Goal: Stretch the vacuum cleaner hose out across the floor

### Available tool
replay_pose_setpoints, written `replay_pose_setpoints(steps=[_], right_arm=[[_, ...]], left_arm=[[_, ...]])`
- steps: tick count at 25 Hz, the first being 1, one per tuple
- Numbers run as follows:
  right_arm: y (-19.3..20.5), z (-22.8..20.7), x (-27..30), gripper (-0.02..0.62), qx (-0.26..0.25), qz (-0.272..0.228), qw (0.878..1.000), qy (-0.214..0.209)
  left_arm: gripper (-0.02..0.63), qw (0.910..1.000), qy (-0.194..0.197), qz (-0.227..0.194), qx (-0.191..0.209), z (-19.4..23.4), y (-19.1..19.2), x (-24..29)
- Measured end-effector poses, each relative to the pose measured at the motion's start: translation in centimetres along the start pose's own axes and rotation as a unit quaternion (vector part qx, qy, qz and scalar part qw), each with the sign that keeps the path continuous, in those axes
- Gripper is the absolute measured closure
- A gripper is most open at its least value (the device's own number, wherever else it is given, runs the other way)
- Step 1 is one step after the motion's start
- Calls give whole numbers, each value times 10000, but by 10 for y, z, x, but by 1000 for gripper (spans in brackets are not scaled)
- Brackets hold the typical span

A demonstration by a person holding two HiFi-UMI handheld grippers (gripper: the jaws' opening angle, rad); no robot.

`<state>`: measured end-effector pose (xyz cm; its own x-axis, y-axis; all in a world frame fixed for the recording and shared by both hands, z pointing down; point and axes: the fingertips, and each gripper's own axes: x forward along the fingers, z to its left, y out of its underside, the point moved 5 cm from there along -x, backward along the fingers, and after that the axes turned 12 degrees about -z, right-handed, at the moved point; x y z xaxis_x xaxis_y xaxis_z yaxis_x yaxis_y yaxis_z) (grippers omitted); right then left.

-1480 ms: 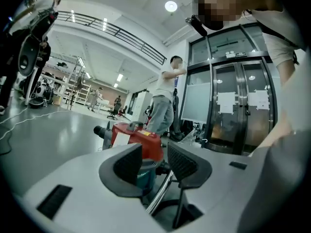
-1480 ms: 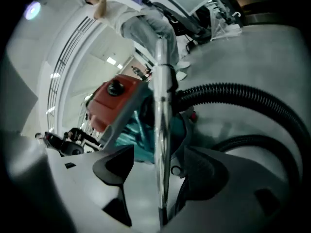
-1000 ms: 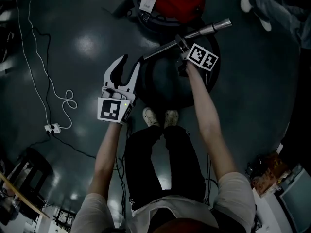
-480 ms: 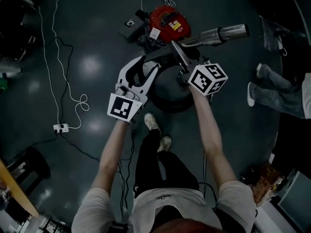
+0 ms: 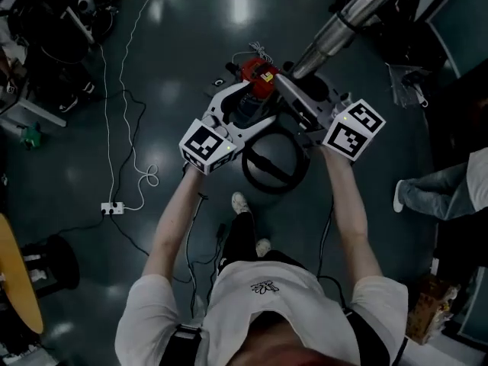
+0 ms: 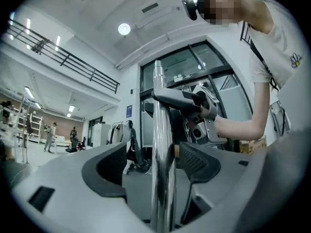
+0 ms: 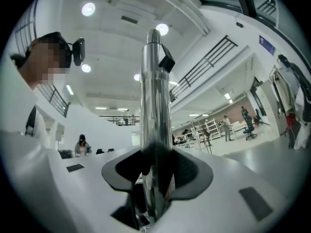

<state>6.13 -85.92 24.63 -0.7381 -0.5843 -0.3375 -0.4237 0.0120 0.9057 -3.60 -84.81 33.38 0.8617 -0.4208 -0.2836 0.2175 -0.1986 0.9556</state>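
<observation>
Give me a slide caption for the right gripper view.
Right gripper clamped on the vacuum cleaner's chrome wand.

Dark glossy floor [image 5: 191, 52] lies open beyond the red canister vacuum cleaner [image 5: 258, 73]. A white power strip and cable [image 5: 111, 207] cross the left side; a bystander's leg [image 5: 431, 189] blocks the right.

Bright ceiling lights [image 6: 124, 29] are shining over a white hall with a railed balcony [image 6: 73, 62], glinting off the dark floor [image 5: 191, 59].

the metal tube [image 6: 163, 178] runs off the bottom edge; the hose [image 5: 248, 166] lies partly hidden.
</observation>
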Motion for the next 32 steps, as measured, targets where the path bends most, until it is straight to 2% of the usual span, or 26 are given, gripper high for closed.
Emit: replay_pose_setpoints(steps=[3, 7, 8, 10, 11, 12, 13, 15, 17, 20, 23, 25, 27, 29, 30, 32], right_arm=[[-49, 78, -35, 419, -407, -107, 9978, -503], [-73, 158, -85, 419, -605, -143, 9938, -927], [-79, 174, -93, 419, -601, -127, 9930, -1013], [-90, 201, -105, 419, -604, -87, 9921, -1098], [-96, 210, -110, 419, -610, -104, 9922, -1084], [-104, 218, -115, 419, -598, -207, 9927, -1025], [-116, 222, -120, 420, -550, -427, 9932, -929], [-147, 222, -127, 420, -349, -985, 9923, -664], [-157, 218, -134, 420, -368, -1097, 9925, -383], [-128, 219, -158, 419, -862, -773, 9932, 118], [-93, 213, -197, 419, -519, -930, 9920, 679], [-69, 198, -235, 417, -215, -910, 9868, 1320], [-33, 182, -284, 417, 40, -780, 9720, 2216], [22, 171, -329, 417, 673, -596, 9490, 3021], [54, 167, -348, 417, 1143, -479, 9349, 3325], [119, 165, -380, 417, 2182, -359, 8990, 3781]], left_arm=[[284, 9987, 443, -193, 129, -66, -61, 12], [284, 9926, 920, -450, 651, -146, -100, 8], [284, 9905, 1126, -454, 653, -162, -107, 7], [286, 9860, 1606, -181, 413, -193, -116, 7], [350, 9836, 1783, 10, 269, -207, -118, 8], [480, 9821, 1868, 181, 187, -221, -117, 9], [511, 9816, 1872, 333, 154, -233, -113, 11], [514, 9831, 1729, 583, 138, -247, -98, 13], [515, 9863, 1461, 750, 141, -252, -82, 7], [515, 9873, 1252, 968, 153, -259, -64, -12], [515, 9862, 1143, 1194, 104, -257, -51, -22], [515, 9897, 797, 1177, -191, -241, -48, -28], [515, 9917, 342, 1026, -701, -223, -51, -37], [515, 9909, -62, 774, -1100, -206, -61, -40], [515, 9904, -229, 642, -1200, -199, -67, -39], [515, 9903, -491, 441, -1224, -189, -77, -38]])
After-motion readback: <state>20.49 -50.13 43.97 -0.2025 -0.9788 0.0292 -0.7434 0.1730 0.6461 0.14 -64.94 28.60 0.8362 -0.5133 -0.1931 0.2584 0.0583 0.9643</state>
